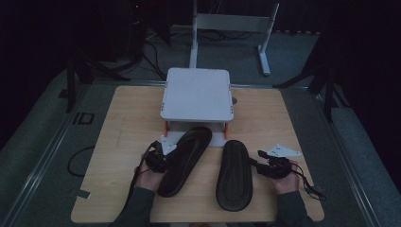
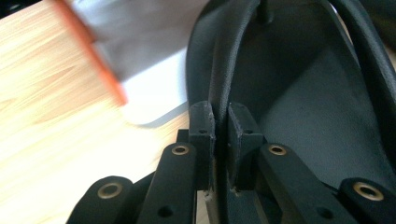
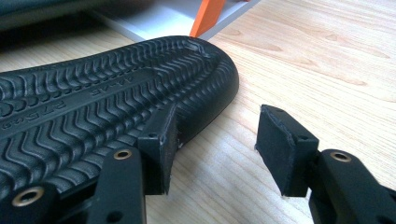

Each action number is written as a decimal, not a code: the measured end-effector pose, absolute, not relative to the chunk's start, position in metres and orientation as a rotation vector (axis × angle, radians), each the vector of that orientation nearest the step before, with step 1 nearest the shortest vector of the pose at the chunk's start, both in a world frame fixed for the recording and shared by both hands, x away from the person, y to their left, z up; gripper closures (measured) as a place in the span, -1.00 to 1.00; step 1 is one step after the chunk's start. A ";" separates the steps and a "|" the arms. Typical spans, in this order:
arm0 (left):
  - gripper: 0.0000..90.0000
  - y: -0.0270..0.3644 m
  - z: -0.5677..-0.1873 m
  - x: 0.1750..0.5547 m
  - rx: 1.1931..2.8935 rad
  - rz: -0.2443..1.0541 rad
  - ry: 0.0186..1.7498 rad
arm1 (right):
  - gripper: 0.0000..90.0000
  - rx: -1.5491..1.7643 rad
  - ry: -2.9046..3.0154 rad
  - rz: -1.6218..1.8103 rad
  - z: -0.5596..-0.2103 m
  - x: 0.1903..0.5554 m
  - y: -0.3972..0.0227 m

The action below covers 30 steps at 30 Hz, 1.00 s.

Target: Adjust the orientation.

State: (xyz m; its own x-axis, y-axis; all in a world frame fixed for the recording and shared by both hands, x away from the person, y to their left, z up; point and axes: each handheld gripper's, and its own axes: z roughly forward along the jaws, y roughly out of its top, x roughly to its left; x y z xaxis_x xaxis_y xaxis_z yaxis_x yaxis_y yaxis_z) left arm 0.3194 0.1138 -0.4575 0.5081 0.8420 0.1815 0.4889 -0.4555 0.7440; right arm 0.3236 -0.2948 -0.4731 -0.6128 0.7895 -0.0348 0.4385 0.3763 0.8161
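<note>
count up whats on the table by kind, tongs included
black flip-flops: 2
white stand with orange legs: 1
tongs, left and right: 2
total: 5

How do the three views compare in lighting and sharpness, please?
High view: dim and underexposed, so the two black slippers lose detail against the wooden table. Left gripper view: bright, but the orange leg of the grey stand is smeared by motion blur. Right gripper view: well lit and crisp, with the sole's tread clearly readable and only the far background soft.
</note>
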 end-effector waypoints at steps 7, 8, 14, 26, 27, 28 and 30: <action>0.76 0.128 -0.460 0.322 2.132 0.733 1.095 | 0.06 1.062 2.221 1.125 -0.473 0.324 -0.295; 0.71 0.126 -0.461 0.322 2.137 0.728 1.088 | 0.06 1.061 2.221 1.125 -0.473 0.324 -0.295; 0.34 0.116 -0.451 0.311 2.083 0.756 1.071 | 0.03 1.046 2.221 1.108 -0.471 0.322 -0.293; 0.20 0.061 -0.438 0.296 2.086 0.633 0.893 | -0.03 1.010 2.234 1.151 -0.464 0.319 -0.285; 0.20 0.055 -0.439 0.295 2.094 0.612 0.875 | -0.03 1.009 2.234 1.149 -0.464 0.319 -0.285; 0.20 0.049 -0.441 0.293 2.102 0.591 0.854 | -0.03 1.013 2.234 1.152 -0.464 0.319 -0.286; 0.19 0.038 -0.443 0.290 2.120 0.557 0.822 | -0.02 1.011 2.237 1.155 -0.464 0.319 -0.286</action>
